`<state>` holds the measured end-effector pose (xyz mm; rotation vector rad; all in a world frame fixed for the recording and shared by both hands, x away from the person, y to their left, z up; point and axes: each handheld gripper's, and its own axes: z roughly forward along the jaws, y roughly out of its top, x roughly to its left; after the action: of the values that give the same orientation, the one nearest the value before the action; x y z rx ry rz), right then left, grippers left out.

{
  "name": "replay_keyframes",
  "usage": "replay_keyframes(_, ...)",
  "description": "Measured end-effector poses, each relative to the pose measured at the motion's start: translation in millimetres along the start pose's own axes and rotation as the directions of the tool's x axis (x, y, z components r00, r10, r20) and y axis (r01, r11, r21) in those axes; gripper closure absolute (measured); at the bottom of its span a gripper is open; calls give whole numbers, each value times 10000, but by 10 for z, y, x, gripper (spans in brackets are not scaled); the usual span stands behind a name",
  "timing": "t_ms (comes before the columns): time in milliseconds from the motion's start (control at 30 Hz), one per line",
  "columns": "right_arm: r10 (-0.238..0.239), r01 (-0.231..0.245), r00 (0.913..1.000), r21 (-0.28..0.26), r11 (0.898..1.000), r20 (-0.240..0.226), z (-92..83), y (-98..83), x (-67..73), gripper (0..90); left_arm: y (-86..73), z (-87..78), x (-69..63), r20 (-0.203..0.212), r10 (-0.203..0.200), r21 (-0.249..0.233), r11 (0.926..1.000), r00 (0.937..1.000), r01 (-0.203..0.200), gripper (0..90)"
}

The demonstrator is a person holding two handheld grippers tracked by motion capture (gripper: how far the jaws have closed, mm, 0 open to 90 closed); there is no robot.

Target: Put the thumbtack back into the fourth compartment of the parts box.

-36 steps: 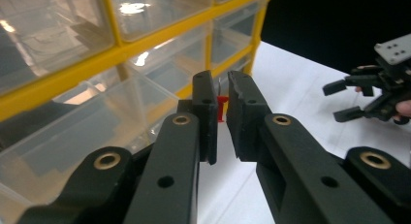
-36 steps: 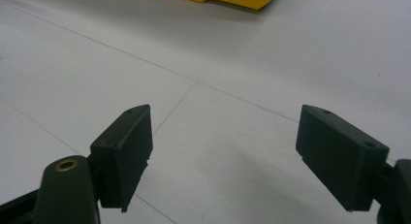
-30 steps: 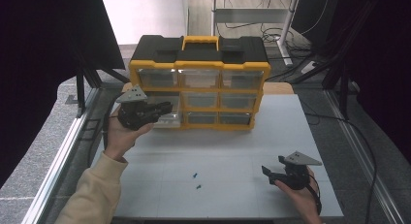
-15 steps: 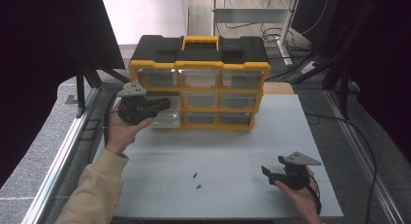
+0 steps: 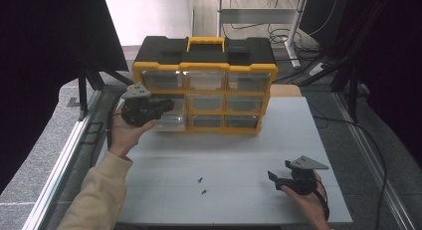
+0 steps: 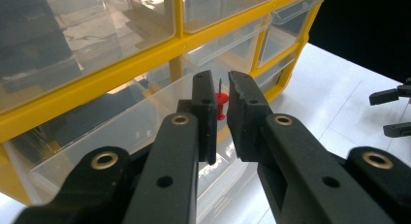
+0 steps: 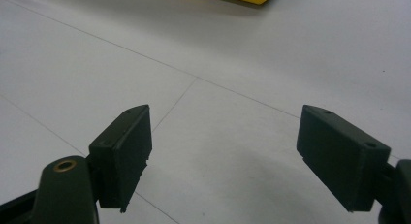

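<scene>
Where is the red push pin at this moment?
In the left gripper view the red push pin sits between the fingers of the left gripper, over the pulled-out clear drawer of the yellow organizer.

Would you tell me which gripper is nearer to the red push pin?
Left. The left gripper has the red push pin between its nearly closed jaws above the pulled-out drawer; the right gripper rests open far across the table.

Even bright light, dark surround, blurred foreground.
</scene>
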<state>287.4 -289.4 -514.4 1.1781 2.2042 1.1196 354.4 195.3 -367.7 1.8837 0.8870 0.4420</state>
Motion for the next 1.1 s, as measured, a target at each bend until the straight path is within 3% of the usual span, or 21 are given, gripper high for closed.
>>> replay_keyframes(167,-38,39,10000,186,9998,-42,21,-10,12,195,-52,33,16,70,-127,-143,9998,9999,128,753)
replay_keyframes(267,-76,81,9999,353,9993,-137,39,-17,26,212,-46,11,31,-29,-212,-480,9986,9998,211,739)
replay_keyframes(300,-69,75,9998,331,9994,-161,30,-8,31,217,-38,3,28,-181,-196,-548,9983,9996,186,700)
replay_keyframes(367,-20,21,10000,119,9999,-60,4,19,38,212,-22,-20,12,-650,-239,-621,9979,9976,199,502)
replay_keyframes(433,24,-23,9998,44,10000,-218,3,20,33,208,-21,-42,9,-392,-290,-649,9975,9988,264,358)
replay_keyframes(767,-6,8,9999,147,9999,-140,9,5,19,206,-71,-193,-163,455,189,-547,9984,9988,-164,319)
replay_keyframes(1100,1,-1,10000,40,10000,11,-13,14,20,207,-171,-296,-405,1508,446,-750,9966,9876,-336,273)
